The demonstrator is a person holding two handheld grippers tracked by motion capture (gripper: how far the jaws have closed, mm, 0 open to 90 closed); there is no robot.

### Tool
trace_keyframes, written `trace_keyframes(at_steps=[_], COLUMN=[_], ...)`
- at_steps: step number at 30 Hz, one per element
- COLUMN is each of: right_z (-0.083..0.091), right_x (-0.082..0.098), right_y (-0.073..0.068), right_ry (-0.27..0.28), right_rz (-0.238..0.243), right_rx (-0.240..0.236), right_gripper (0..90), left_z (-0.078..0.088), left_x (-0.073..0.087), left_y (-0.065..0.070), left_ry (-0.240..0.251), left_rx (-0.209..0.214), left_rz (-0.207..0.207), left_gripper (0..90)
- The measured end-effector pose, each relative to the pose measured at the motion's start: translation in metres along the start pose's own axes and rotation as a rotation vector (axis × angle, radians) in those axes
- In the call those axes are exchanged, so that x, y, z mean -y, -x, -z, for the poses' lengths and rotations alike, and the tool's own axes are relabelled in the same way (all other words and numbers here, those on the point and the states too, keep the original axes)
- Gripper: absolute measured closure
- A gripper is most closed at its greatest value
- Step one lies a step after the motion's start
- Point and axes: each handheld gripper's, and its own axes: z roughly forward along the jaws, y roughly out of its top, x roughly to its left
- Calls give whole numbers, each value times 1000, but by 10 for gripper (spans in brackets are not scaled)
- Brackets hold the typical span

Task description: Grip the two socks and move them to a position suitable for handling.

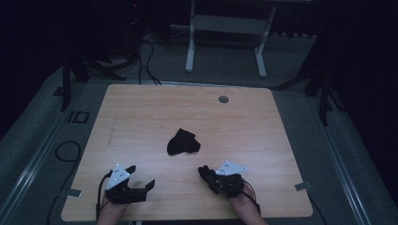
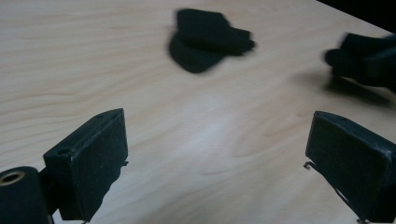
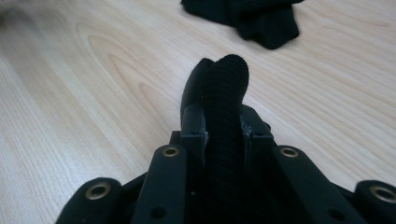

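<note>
1. Black knit cloth, ribbed and folded into a narrow upright band, is pinched between the jaws of the right gripper (image 3: 223,135); its rounded end sticks out past the jaw tips.
2. Pale wood-grain laminate covers the table (image 1: 141,108), which has rounded corners and a small grey round plug (image 1: 223,99) near its far edge.
3. A second black cloth piece, the pile (image 1: 183,142), lies crumpled and lumpy near the middle of the table, well apart from both grippers.
4. The left gripper (image 1: 141,177) sits near the near-left corner, its jaws spread wide with bare wood between them.
5. In the left gripper view those jaws are blocky, matt black wedges with flat pads (image 2: 100,163), and a brass-ringed screw hole shows at lower left.
6. In the high view the right gripper (image 1: 204,171) sits near the near edge, right of centre, a grey three-cornered plate on top, and the held cloth cannot be told from the dark jaws there.
7. The right gripper view gives the weave of the cloth (image 3: 226,116) and the brass-ringed holes on the gripper body.
8. The left gripper view shows the pile (image 2: 205,39) as a flat folded stack, slightly blurred, with the right gripper (image 2: 364,58) a dark blur at the right edge.
</note>
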Motion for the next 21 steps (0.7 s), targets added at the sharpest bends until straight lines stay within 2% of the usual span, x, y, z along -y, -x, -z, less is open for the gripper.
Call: trace_keyframes(at_steps=[1, 3, 5, 10, 12, 13, 16, 17, 18, 21], right_z=[0, -11, -15, -17, -16, -15, -5, 1, 8, 27], right_x=[0, 4, 7, 9, 9, 8, 1, -4, -8, -23], right_y=[0, 1, 2, 1, 1, 1, 2, 2, 3, 10], right_ry=[0, -43, -57, -51, -54, -54, -27, -6, 19, 80], right_rz=[0, 16, 9, 4, -2, -13, -51, -57, -63, -75], right_rx=[0, 1, 1, 4, -6, -19, -72, -79, -81, -91], right_gripper=[752, 748, 747, 720, 672, 619, 481, 452, 422, 400], left_z=[0, -7, -10, -19, -21, -23, -27, -28, -30, -38], left_x=[0, -2, -3, -4, -4, -4, -6, -7, -8, -13], left_y=[0, 10, 16, 25, 27, 27, 29, 30, 32, 40], left_ry=[0, -15, -24, -61, -72, -72, -78, -76, -76, -83], left_rx=[0, 46, 65, 111, 123, 138, 152, 161, 174, 218], left_rz=[0, -9, -19, -42, -40, -32, -30, -22, -20, -31], left_gripper=[58, 58, 58, 58, 67, 68, 82, 134, 150, 177])
